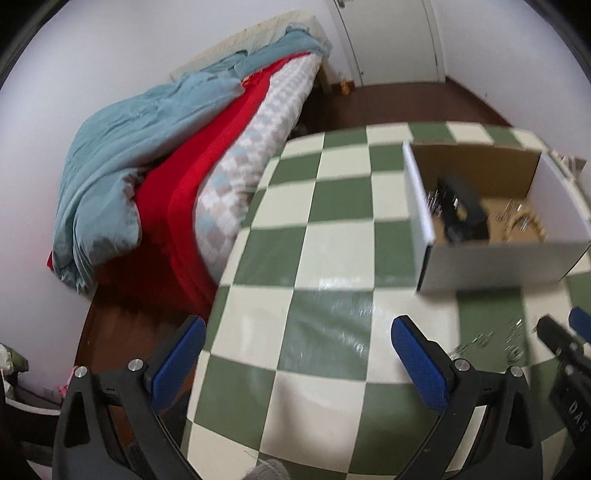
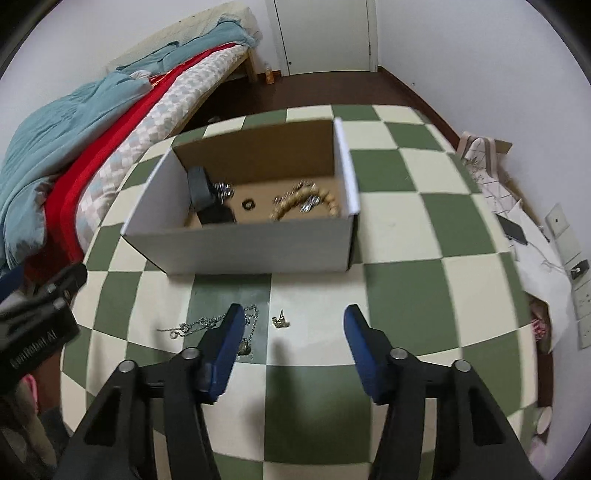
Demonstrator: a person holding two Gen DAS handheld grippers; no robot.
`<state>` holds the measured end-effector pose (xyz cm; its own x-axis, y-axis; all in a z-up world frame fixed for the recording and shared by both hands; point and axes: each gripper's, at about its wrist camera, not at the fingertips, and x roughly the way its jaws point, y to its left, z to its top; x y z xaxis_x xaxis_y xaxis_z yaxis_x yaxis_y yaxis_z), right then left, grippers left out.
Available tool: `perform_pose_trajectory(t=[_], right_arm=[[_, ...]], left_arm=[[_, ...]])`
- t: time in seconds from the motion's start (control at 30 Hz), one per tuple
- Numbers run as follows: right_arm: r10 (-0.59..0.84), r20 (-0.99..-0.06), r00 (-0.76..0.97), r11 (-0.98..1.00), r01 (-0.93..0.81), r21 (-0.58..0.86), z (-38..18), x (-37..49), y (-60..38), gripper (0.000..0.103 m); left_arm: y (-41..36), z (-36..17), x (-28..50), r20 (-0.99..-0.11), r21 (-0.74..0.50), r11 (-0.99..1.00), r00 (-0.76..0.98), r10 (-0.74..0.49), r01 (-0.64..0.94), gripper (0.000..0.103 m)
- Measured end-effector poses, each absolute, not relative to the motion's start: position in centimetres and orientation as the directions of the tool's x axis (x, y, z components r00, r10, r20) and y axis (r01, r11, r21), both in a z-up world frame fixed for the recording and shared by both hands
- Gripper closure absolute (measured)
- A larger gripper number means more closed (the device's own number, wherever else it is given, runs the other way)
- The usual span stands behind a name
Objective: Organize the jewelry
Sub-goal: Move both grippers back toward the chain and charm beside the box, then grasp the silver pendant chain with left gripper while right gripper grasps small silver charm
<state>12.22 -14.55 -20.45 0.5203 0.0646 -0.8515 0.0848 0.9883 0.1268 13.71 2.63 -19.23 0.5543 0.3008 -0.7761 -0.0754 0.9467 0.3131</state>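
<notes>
A white cardboard box (image 2: 240, 243) stands open on the green-and-cream checked table (image 2: 406, 295). Inside it lie a beaded bracelet (image 2: 325, 197), a black case (image 2: 201, 184), a small black ring (image 2: 248, 204) and silver pieces (image 2: 223, 190). In front of the box a silver chain (image 2: 195, 325) and a small gold piece (image 2: 280, 322) rest on the table. My right gripper (image 2: 293, 326) is open just above the table; the gold piece lies between its fingers, untouched, and its left finger (image 2: 227, 343) overlaps the chain. My left gripper (image 1: 299, 341) is open over bare table, left of the box (image 1: 491, 262) and the chain (image 1: 491, 338).
A bed with a blue duvet (image 1: 140, 147) and a red blanket (image 1: 207, 166) runs along the table's left side. A white door (image 2: 325, 33) stands at the back. White cloth with a dark phone (image 2: 513, 229) lies off the table's right edge, by wall sockets (image 2: 576, 266).
</notes>
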Motion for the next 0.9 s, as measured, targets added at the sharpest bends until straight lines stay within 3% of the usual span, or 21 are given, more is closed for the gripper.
perform_pose_trajectory(t=[0.17, 0.27, 0.33, 0.7, 0.9], right_arm=[[0.08, -0.858, 0.507, 0.991, 0.056, 0.126, -22.9, 12.9, -13.6, 0.059], [0.044, -0.854, 0.518, 0.996, 0.039, 0.075, -23.4, 12.9, -12.9, 0.074], [0.03, -0.851, 0.524, 0.998, 0.031, 0.054, -23.4, 12.9, -12.8, 0.094], [-0.007, -0.84, 0.542, 0.985, 0.15, 0.088, -21.7, 9.9, -18.5, 0.094], [-0.048, -0.85, 0.525, 0.968, 0.233, 0.089, -21.9, 7.5, -22.1, 0.094]], left_arm=[[3.1, -20.9, 13.4, -0.803, 0.302, 0.949, 0.511, 0.307, -0.095, 0.001], [3.0, -21.2, 13.2, -0.811, 0.291, 0.952, 0.504, 0.298, -0.094, 0.001], [2.7, -21.2, 13.1, -0.816, 0.281, 0.955, 0.502, 0.287, -0.091, 0.001], [-4.7, -21.0, 11.9, -0.866, 0.138, 0.988, 0.492, 0.086, 0.07, 0.001], [-9.4, -22.2, 11.4, -0.872, 0.162, 0.971, 0.486, 0.059, 0.174, 0.003]])
